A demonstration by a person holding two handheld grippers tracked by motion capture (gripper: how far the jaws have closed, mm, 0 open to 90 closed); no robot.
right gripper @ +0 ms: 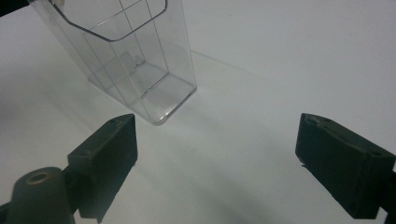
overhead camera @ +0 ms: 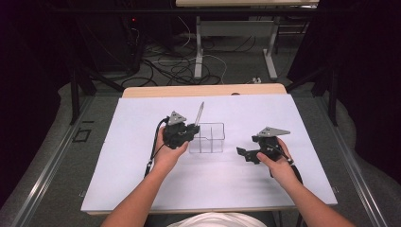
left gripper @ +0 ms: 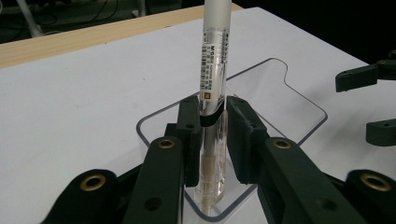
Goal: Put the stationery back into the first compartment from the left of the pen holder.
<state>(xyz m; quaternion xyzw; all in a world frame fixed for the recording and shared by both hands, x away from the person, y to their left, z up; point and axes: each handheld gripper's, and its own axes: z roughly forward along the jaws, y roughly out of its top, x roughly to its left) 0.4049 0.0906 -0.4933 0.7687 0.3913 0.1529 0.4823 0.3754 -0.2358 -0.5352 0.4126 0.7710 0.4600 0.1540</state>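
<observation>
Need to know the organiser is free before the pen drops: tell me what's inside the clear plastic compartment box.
The clear plastic compartment box shows only its own dividers and bare floor. The left gripper holds the clear pen above it.

Both grippers black: left gripper [overhead camera: 189,134], right gripper [overhead camera: 242,153], brass-coloured rivets on the jaws, grey three-cornered plate on top of each. Pen [left gripper: 213,88] clear-bodied, frosted white upper part, black band, white label with black print. Organizer box [overhead camera: 208,138] clear, colourless. Desk [overhead camera: 142,91] light wood along the far edge, covered by a plain white sheet [overhead camera: 123,142]. Floor [overhead camera: 56,156] grey.
</observation>
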